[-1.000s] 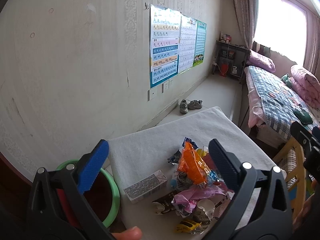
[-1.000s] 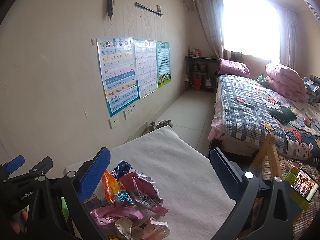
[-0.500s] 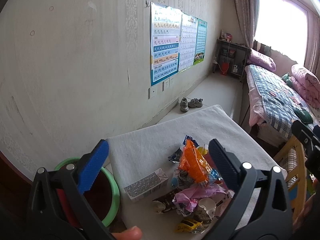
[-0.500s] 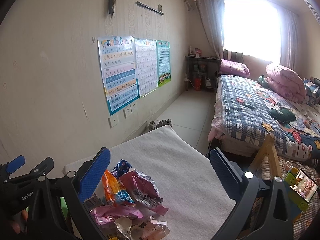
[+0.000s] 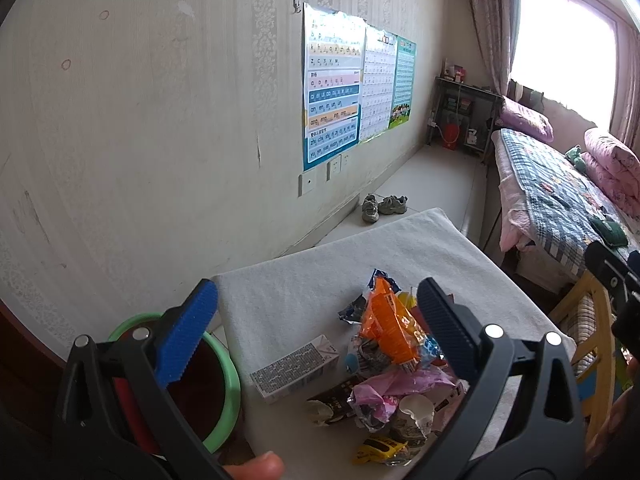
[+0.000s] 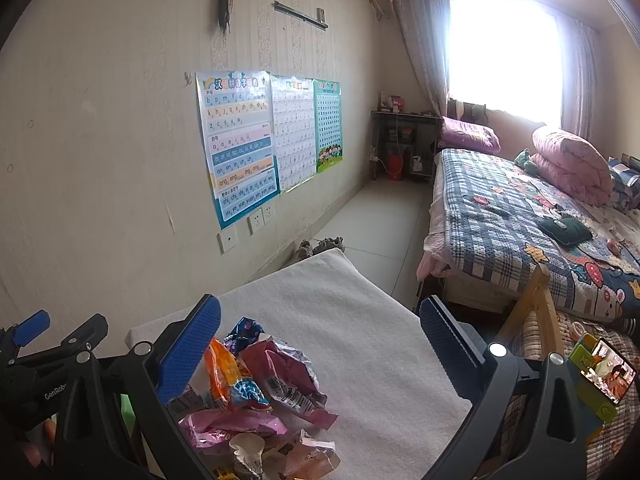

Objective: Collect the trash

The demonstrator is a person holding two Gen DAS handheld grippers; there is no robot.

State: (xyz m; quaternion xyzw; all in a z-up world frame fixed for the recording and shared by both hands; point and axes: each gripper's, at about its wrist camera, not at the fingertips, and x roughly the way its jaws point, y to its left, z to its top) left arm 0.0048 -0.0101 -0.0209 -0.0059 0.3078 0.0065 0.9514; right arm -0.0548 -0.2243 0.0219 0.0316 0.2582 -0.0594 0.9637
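Left wrist view is showing both tongs (image 5: 316, 324) gaping wide, holding nothing; trash pile (image 5: 384, 360) is sitting on the worktop (image 5: 320, 264); I'd be pinching one wrapper (image 5: 386, 330) first, beside the green bin (image 5: 224, 392)

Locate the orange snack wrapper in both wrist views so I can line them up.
Left wrist: orange snack wrapper low centre, top of the trash pile, just left of the right claw finger.
Right wrist: orange snack wrapper lower left, beside the blue claw pad.
Shared landmark: pinyin poster on the wall.
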